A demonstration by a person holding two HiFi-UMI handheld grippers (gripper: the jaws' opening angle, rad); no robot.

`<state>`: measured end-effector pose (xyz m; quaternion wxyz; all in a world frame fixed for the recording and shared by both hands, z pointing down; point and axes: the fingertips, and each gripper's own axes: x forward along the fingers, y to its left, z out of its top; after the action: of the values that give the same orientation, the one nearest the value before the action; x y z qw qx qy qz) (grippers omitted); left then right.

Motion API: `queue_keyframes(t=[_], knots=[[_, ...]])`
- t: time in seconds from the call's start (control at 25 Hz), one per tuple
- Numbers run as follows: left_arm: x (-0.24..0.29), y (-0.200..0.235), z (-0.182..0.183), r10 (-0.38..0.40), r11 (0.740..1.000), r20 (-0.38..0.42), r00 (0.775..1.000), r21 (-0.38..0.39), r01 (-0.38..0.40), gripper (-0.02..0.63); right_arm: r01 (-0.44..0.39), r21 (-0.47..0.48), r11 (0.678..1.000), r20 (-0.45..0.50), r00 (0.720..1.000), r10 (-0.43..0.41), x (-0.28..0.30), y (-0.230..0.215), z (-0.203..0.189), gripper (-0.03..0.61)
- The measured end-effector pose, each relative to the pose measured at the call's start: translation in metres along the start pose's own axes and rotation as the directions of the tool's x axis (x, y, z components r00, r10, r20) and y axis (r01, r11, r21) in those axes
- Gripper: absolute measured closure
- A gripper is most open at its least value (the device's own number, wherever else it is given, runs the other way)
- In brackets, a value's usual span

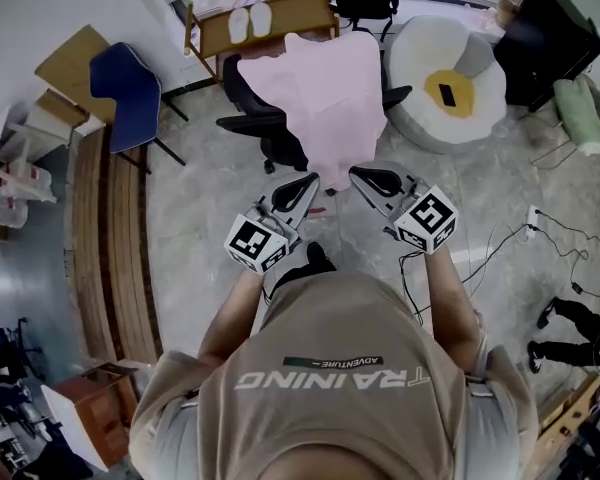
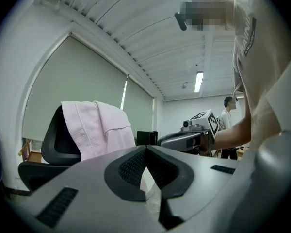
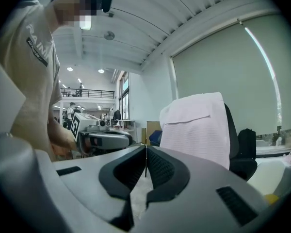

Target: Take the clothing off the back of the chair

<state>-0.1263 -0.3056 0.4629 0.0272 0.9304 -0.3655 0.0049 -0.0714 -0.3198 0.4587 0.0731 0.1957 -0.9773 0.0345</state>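
Grey marbled floor tiles [image 1: 500, 198], glossy, run the whole room. White walls, a ribbed ceiling and a drawn pale blind show in both gripper views.

Office chair [image 1: 250, 118]: black, on castors, standing ahead of me with its backrest towards the grippers.

Clothing [image 1: 330, 98]: pale pink, soft woven cloth, draped over the top of that backrest and hanging down both faces. It lies wholly on the chair, untouched.

Round seat cushion [image 1: 450, 78]: white with a yellow centre, beyond the chair to its right.

Blue chair [image 1: 130, 93]: off to the left, well apart from the work.

Wooden bench [image 1: 270, 18]: behind the office chair, with what looks like a pale pair of slippers on it.

Left gripper [image 1: 305, 183]: held level, jaws together, nothing between the pads. It is just short of the hanging hem.

Right gripper [image 1: 358, 175]: beside the left, jaws likewise together and empty, pointed at the pink cloth.

Cables [image 1: 510, 238]: thin and dark, loose on the tiles to my right.

Step in hand, as I judge it: the approach, with no grip yet made. Next I would part both sets of jaws, carry them onto the cloth near the backrest's top edge, pinch a fold each side, then lift up and back so it clears. The castors may let the chair roll if I drag instead of lifting
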Motion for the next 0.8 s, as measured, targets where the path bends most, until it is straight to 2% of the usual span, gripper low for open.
queue_keyframes(t=[0.24, 0.44, 0.64, 0.8], knots=[[0.009, 0.025, -0.004, -0.064, 0.998, -0.001, 0.998, -0.018, 0.064, 0.601, 0.039, 0.029, 0.999, 0.013, 0.999, -0.039, 0.025, -0.018, 0.001, 0.546], [0.014, 0.044, -0.010, -0.100, 0.995, -0.004, 0.995, -0.014, 0.100, 0.601, 0.053, -0.002, 0.999, 0.000, 0.999, -0.053, 0.039, -0.024, -0.001, 0.546], [0.019, 0.058, -0.006, -0.075, 0.997, -0.008, 0.997, -0.008, 0.075, 0.600, 0.035, -0.026, 0.999, -0.033, 0.999, -0.036, 0.047, -0.028, -0.002, 0.546], [0.027, 0.065, -0.005, -0.035, 0.999, -0.025, 0.999, 0.003, 0.035, 0.601, 0.076, -0.027, 0.997, -0.024, 0.997, -0.076, 0.043, -0.044, 0.002, 0.546]])
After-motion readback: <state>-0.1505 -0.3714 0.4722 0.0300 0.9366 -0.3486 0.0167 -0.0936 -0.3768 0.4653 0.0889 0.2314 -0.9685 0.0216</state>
